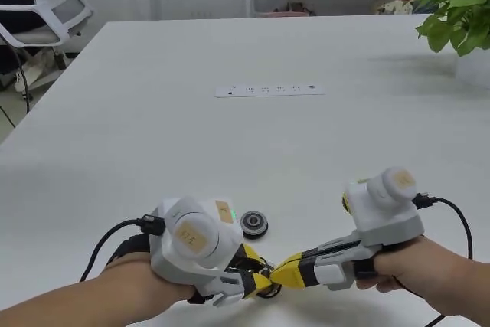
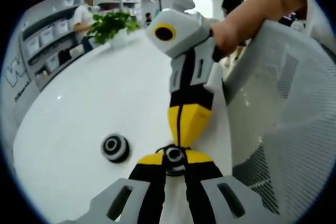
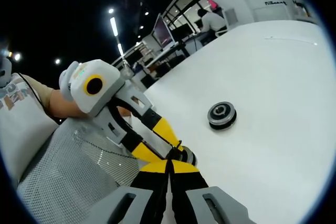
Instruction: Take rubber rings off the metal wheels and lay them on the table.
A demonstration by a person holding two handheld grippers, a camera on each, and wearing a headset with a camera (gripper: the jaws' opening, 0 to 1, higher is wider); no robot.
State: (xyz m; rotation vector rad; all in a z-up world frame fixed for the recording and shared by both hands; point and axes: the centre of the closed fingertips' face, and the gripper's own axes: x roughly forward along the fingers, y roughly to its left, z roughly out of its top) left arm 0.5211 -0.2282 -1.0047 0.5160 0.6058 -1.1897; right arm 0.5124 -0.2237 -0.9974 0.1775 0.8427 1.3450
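Note:
A small metal wheel (image 2: pixel 174 157) sits clamped between the yellow jaws of my left gripper (image 2: pixel 175 158), low over the white table (image 1: pixel 230 151) near its front edge. My right gripper (image 3: pixel 169 167) meets it tip to tip, jaws shut on the thin black rubber ring (image 2: pixel 178 145) that stretches off that wheel. In the head view the left gripper (image 1: pixel 262 279) and right gripper (image 1: pixel 280 273) touch at bottom centre. A second wheel (image 1: pixel 254 223) with its black ring on lies flat just beyond them; the same second wheel (image 2: pixel 115 147) (image 3: pixel 221 115) appears in both gripper views.
A white power strip (image 1: pixel 265 89) lies mid-table. A potted plant (image 1: pixel 458 7) stands at the far right corner. An office chair (image 1: pixel 47 7) is beyond the table's left edge, and a mesh chair back (image 2: pixel 283 108) is close to the grippers.

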